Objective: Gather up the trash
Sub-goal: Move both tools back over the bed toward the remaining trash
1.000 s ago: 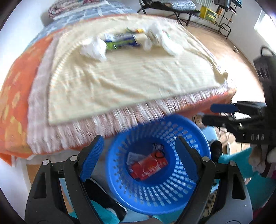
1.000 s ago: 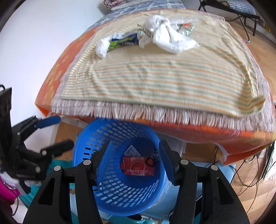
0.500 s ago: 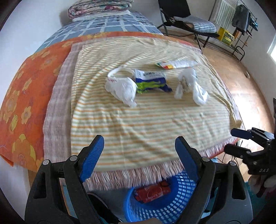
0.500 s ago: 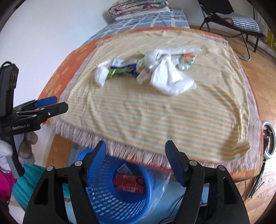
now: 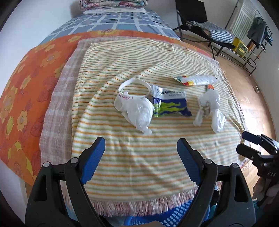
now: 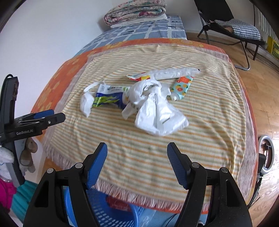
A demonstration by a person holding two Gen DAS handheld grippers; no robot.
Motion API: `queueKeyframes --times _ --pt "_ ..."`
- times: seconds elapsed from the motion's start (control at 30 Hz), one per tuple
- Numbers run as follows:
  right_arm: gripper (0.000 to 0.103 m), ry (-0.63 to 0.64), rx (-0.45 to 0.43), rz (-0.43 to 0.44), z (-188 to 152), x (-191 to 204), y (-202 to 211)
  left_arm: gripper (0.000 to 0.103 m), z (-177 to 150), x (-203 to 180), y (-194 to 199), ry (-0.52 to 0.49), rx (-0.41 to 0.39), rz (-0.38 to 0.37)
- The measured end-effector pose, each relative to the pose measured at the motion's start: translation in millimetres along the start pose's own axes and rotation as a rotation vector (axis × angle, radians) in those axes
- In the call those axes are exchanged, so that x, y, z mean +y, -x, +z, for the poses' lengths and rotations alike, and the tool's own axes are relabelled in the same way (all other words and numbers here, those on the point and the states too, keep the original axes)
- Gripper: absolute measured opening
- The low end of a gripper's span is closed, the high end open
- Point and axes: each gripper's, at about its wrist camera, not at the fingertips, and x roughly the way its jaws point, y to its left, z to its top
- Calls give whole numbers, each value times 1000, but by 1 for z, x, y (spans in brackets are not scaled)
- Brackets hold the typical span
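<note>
Trash lies on the striped towel (image 5: 139, 157) on the bed. There is a white crumpled bag with a loop handle (image 5: 137, 108), a blue-and-green packet (image 5: 170, 103), a knotted white bag (image 5: 211, 108) and a colourful wrapper (image 5: 193, 80). My left gripper (image 5: 141, 157) is open and empty, short of the loop-handled bag. My right gripper (image 6: 137, 160) is open and empty just before the big white bag (image 6: 157, 111), with a fruit-print pouch (image 6: 183, 87) behind it. The blue basket (image 6: 111, 211) sits below the towel's fringe with a red packet (image 6: 118, 202) inside.
A folded quilt (image 6: 134, 10) lies at the bed's far end. A black folding chair (image 6: 232, 26) stands on the wooden floor to the right. A white wall runs along the left of the bed. A ring light (image 6: 266, 153) stands at the right.
Both grippers have risen from over the basket and moved out above the bed. The basket has slid to the bottom edge of both views. The right jaws have widened.
</note>
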Motion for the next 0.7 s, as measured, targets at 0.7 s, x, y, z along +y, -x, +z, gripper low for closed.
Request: queueKeyframes --times 0.7 --pt "71 -25 38 -27 42 -7 -53 87 29 9 -51 76 78 -7"
